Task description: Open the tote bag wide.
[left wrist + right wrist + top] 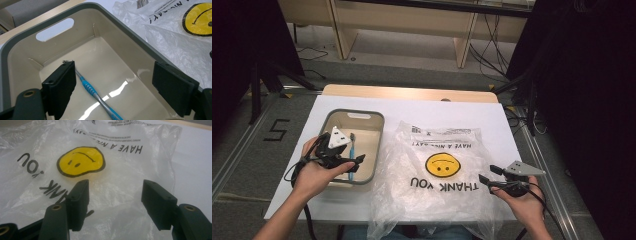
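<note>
Bin (378, 131) walls box in the toothbrush (352, 155), access from above only. Bag (437, 165) lies flat, open table (499, 125) at right.

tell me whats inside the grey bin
A single blue and grey toothbrush lies on the floor of the bin. In the left gripper view its bristle end is hidden behind the left tool's jaw.

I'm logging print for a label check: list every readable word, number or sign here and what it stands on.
"THANK YOU": on the plastic bag, upside down in the high view, below a yellow smiley face.
"HAVE A NICE DAY": on the same bag, partly creased.
"5": marked on the floor left of the table.
Small print block at the bag's far edge: too small to read.
Basin and toothbrush: no text readable.
</note>
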### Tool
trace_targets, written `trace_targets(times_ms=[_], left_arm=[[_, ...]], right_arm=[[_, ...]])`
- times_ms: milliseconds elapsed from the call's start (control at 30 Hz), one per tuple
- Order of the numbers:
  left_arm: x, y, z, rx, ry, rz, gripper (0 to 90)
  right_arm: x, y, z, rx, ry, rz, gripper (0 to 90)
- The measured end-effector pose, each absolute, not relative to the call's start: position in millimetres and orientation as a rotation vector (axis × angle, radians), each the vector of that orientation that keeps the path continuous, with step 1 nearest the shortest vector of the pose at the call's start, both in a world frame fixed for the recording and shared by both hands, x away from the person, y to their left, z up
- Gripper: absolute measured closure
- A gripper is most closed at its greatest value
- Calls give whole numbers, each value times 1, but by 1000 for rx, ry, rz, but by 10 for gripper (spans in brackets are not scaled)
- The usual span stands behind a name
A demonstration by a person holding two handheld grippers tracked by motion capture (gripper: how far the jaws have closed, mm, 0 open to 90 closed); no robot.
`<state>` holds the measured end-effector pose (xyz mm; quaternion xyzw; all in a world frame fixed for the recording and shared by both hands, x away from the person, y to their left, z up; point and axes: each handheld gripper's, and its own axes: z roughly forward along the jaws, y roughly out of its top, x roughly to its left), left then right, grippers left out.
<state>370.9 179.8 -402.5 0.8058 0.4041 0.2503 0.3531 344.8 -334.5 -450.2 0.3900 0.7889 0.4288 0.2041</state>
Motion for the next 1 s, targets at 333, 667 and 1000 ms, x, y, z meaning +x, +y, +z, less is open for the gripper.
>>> trace_targets(times_ms=[333, 667, 1000], left_arm=[[352, 147, -391, 2046, 931, 653, 281], [332, 117, -390, 2077, 836, 547, 438], [302, 59, -423, 2340, 684, 435, 412]], right_arm=[[349, -333, -450, 1130, 2167, 1190, 403], [357, -332, -449, 1164, 2148, 1148, 403], [364, -329, -453, 1199, 2172, 1095, 382]])
